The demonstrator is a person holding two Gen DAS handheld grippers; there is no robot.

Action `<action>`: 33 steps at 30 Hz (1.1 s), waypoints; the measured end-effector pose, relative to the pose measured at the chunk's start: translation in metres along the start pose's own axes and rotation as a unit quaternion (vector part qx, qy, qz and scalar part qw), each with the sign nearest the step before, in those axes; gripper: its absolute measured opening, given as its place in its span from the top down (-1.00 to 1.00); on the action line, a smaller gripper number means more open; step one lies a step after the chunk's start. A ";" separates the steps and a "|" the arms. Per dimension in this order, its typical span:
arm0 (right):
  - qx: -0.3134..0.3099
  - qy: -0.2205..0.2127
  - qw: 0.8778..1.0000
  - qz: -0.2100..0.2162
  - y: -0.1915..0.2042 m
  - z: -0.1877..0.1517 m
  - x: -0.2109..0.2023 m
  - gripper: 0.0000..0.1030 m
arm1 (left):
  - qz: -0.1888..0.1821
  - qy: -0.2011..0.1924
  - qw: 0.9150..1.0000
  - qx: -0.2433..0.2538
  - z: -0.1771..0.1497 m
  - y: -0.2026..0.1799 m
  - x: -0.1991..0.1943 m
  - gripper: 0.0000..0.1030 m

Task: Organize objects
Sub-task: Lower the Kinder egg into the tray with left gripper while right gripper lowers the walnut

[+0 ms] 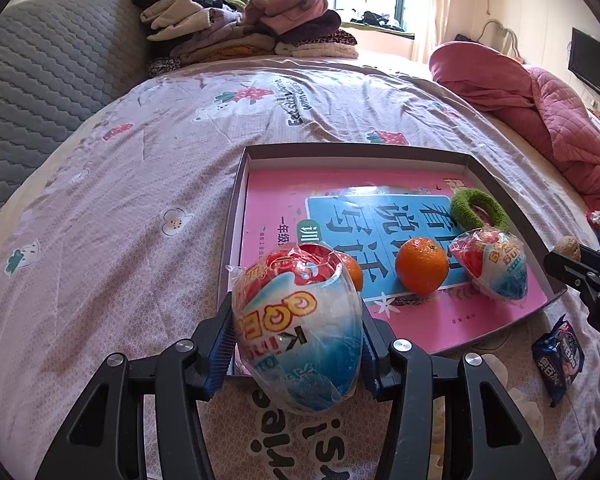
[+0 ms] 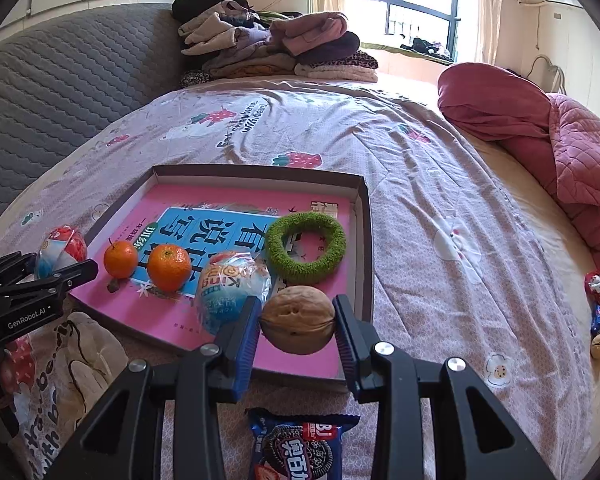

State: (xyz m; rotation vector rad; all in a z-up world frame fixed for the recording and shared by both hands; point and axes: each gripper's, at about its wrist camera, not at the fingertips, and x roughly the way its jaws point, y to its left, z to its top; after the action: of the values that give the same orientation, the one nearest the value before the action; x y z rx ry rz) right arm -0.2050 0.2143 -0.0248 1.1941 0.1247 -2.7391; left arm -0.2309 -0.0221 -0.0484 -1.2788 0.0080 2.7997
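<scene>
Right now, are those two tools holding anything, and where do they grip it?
Left tool clamps a wrapped toy egg across its sides; right tool pinches a walnut at its ends.

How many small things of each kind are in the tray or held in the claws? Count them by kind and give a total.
Wrapped toy eggs: 2, one in the left claw, one in the tray
Oranges: 2
Walnuts: 1, in the right claw
Green rings: 1
Books: 1
Total: 7
</scene>
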 end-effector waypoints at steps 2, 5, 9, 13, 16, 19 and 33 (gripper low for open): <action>-0.006 0.002 1.000 -0.006 0.000 0.000 0.003 0.28 | 0.001 0.003 1.000 0.001 0.000 -0.001 0.003 -0.04; -0.010 0.007 1.000 -0.010 0.001 0.001 0.008 0.28 | 0.000 0.006 1.000 0.000 -0.001 0.000 0.008 -0.04; -0.013 0.011 1.000 -0.011 0.002 0.001 0.014 0.28 | -0.002 0.010 1.000 0.001 -0.001 -0.001 0.013 -0.04; -0.014 0.016 1.000 -0.013 0.005 0.003 0.021 0.28 | -0.005 0.013 1.000 -0.001 -0.001 0.000 0.018 -0.03; -0.013 0.020 1.000 -0.013 0.007 0.005 0.027 0.28 | -0.008 0.011 1.000 0.000 -0.001 0.000 0.019 -0.03; -0.014 0.023 1.000 -0.012 0.010 0.008 0.032 0.28 | -0.009 0.010 1.000 0.000 0.000 0.000 0.020 -0.03; -0.045 0.059 0.997 -0.020 0.025 0.003 0.058 0.28 | -0.017 0.017 1.000 0.005 -0.003 -0.006 0.027 -0.03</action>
State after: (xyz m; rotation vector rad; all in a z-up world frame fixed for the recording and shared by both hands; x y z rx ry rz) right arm -0.2421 0.1830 -0.0656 1.3409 0.2840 -2.6643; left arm -0.2460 -0.0148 -0.0711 -1.3115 0.0015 2.7461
